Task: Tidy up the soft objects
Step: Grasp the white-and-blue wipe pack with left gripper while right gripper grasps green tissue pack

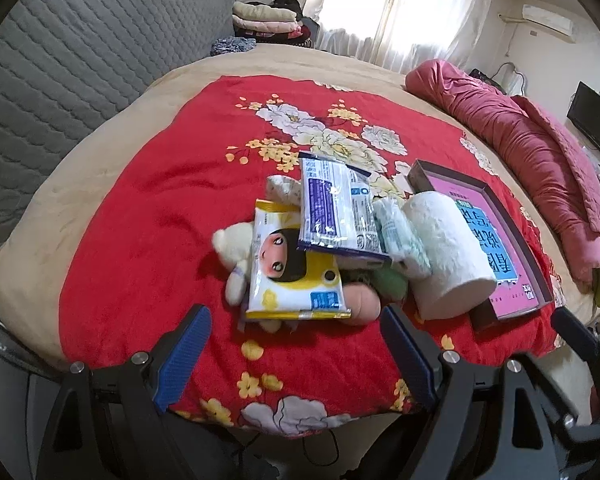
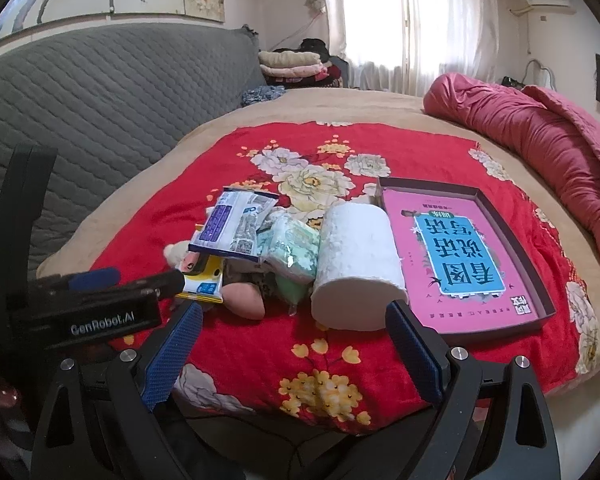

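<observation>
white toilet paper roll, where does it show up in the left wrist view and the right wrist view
Left wrist view: the white embossed toilet paper roll lies right of centre, at the right end of the pile.
Right wrist view: the roll lies near centre, just beyond the open right claw.
Shared landmark: the shallow cardboard tray with a pink book inside lies right beside the roll in both.

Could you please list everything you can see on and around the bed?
toilet roll: 1, white, lying beside tray
tray: 1, brown, pink-blue picture inside, right of pile
tissue packs: 3, yellow, purple-white, green, piled
plush toy: 1, cream, under yellow pack
blanket: 1, red floral, on bed
quilt: 1, pink, far right
headboard: 1, grey quilted
folded clothes: stack, beyond bed
left hand-held gripper: open
right hand-held gripper: open
</observation>
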Demonstrator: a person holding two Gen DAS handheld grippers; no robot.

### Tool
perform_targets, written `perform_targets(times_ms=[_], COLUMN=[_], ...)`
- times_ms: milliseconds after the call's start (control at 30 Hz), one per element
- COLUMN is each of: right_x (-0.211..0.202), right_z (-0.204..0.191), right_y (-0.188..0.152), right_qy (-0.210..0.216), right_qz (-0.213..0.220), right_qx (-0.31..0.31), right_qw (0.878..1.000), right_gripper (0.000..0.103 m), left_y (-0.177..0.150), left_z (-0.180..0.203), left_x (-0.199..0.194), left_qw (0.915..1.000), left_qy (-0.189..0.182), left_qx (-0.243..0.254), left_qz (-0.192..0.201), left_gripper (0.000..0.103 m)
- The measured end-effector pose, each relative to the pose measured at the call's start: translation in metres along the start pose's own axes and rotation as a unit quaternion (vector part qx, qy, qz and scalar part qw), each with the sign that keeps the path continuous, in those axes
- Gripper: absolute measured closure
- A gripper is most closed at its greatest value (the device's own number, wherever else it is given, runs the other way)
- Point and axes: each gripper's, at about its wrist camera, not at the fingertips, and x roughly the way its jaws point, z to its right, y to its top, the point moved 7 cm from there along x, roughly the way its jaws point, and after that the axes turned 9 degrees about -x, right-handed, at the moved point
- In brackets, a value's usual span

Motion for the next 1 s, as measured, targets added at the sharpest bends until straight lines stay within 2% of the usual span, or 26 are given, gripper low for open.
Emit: perform_targets(times_ms=[433,700,867,933,1000], right_x=[0.024,0.038,0.047,0.052,0.057], right_z=[0.008,0.014,0.012,0.008,0.004], right_y=[-0.001,-0.003,0.002,0.006,0.009], right_qy=[-0.010,-0.004,-0.008,-0.007,-0.013], right_qz=[-0.001,-0.006,-0.001,0.001,0.005], right_qx=[-0.022,-0.023,-0.051,-0.070,-0.094], right_qw=[1.000,1.000,0.999,0.998,0.995], right_gripper=[0.010,0.010,0.010,0.010,0.010], left_y=[0.049,0.060,0.062,0.061,0.059], left_z=[0.026,0.040,0.041,0.040,0.040], left_x=[0.043,0.076,0.093,0.098,0.101], left_qw=[0.9998,0.9981,0.9966,0.9965,0.9968], left_qy=[0.011,0.040,0.053,0.051,0.034], left_qx=[0.007,0.027,0.033,0.032,0.024], left_qz=[-0.018,-0.040,-0.053,-0.059,-0.068], left_gripper=[0.017,0.017,0.017,0.019,0.029])
